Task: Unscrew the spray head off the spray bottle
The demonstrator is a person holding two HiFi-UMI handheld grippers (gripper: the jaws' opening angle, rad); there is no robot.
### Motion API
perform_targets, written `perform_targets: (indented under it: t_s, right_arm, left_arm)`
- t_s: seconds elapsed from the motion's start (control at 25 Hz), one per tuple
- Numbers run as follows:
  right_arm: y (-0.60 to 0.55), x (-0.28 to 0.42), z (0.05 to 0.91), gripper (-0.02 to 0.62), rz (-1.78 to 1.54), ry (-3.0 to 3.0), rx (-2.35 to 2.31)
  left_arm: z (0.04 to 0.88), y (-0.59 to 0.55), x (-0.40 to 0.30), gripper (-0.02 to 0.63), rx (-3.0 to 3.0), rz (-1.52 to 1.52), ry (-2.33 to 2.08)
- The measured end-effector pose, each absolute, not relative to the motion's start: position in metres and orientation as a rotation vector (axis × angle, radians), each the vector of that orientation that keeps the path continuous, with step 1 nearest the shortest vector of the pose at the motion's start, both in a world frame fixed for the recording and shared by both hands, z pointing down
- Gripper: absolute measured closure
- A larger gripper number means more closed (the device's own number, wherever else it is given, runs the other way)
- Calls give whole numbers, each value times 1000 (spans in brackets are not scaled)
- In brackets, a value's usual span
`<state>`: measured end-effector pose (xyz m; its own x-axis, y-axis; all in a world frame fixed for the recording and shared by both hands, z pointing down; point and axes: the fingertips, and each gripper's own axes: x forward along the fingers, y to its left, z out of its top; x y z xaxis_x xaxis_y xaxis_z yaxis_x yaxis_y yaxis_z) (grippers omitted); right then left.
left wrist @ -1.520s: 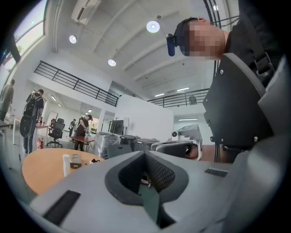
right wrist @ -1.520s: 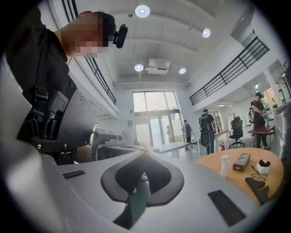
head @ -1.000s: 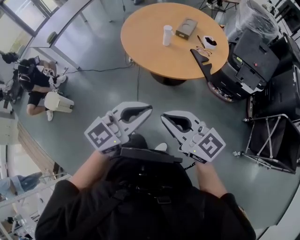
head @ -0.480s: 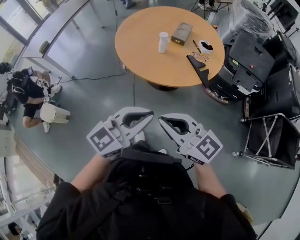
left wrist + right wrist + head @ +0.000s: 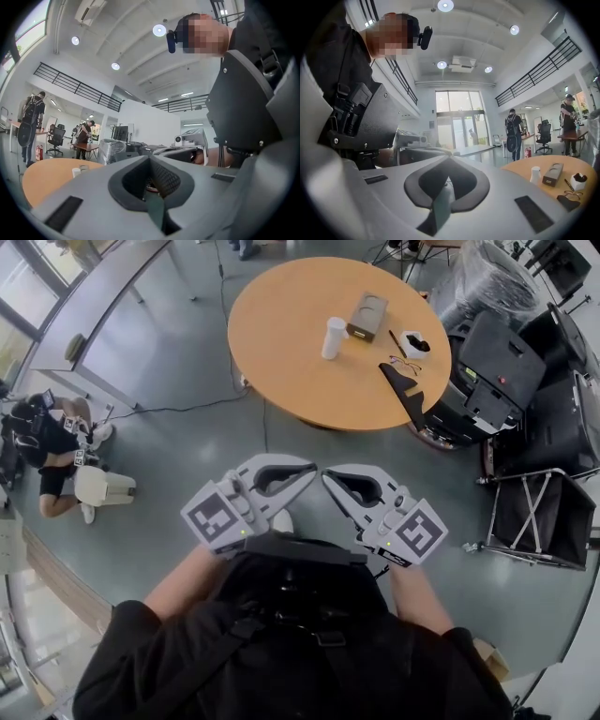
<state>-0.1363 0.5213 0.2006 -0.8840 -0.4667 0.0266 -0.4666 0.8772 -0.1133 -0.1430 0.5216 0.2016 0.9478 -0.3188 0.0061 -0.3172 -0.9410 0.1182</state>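
Stepped a little nearer the round tan wooden bench (image 5: 281, 343) over the last second, and saw it loom slightly larger in the head view. Carried the left gripper (image 5: 305, 472) and right gripper (image 5: 333, 482) side by side ahead of the body, both sets of jaws pressed together on nothing. Spotted the white upright spray bottle (image 5: 334, 337) mid-bench, just beside a tan box (image 5: 367, 316) (well apart from both grippers, so no unscrewing yet). Found grey floor (image 5: 187, 456) open ahead. Noted black equipment cases (image 5: 497, 362) tight against the bench's right edge and a freer left edge.
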Motion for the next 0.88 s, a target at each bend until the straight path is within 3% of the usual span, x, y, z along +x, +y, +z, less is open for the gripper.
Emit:
perform_targets:
  t_s: [0.4,0.88]
  right_arm:
    - [468,-172,206,589,-199,3036,-841]
    - [419,-139,219,589,-208,3035,-823]
  left_arm:
    - [212,469,-181,601,2963,-10,-409]
    - [227,417,-148,601,2941,10,-419]
